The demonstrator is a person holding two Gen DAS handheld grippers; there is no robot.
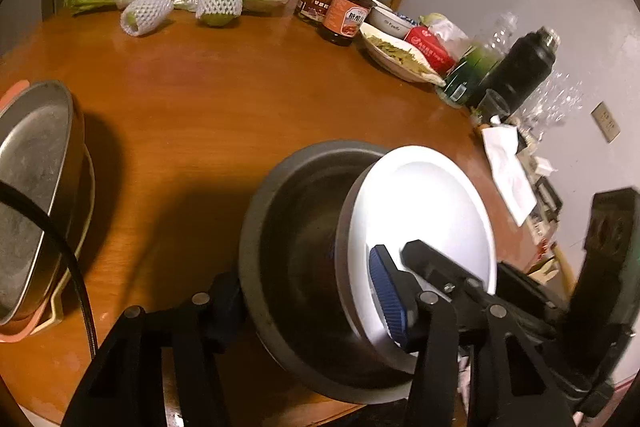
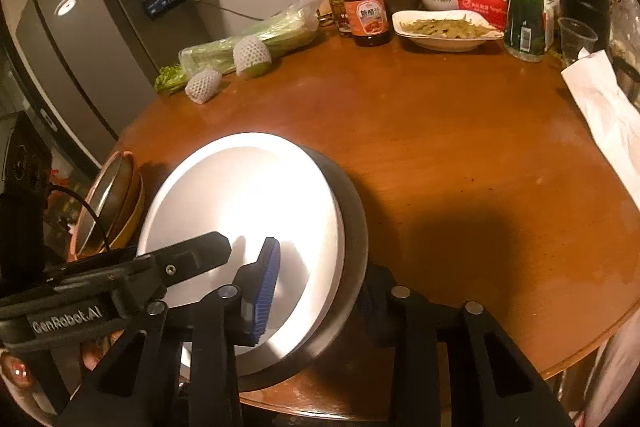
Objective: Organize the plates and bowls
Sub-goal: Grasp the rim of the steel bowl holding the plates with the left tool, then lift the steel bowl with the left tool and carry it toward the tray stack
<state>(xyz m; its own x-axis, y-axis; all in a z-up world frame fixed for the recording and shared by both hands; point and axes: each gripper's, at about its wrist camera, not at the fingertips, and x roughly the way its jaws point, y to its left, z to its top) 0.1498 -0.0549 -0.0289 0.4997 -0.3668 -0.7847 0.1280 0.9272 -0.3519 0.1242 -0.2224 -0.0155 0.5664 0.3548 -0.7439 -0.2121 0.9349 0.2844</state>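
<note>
While both grippers meet at the dark round metal bowl (image 1: 304,247) near the round wooden table (image 1: 224,115)'s front edge, the white round plate (image 2: 244,227) leans tilted in it, glossy. The left gripper (image 1: 316,291) clamps the bowl's rim; the right gripper (image 2: 320,287) pinches bowl and plate together. Stacking seems underway; next, lower the plate flat.

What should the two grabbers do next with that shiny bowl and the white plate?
Probably carry them together toward the stacked dishes. The left gripper and the right gripper each seem to have one of their fingers on the white plate and one outside the metal bowl. The plate leans tilted inside the bowl, so moving slowly should keep it from slipping.
</note>
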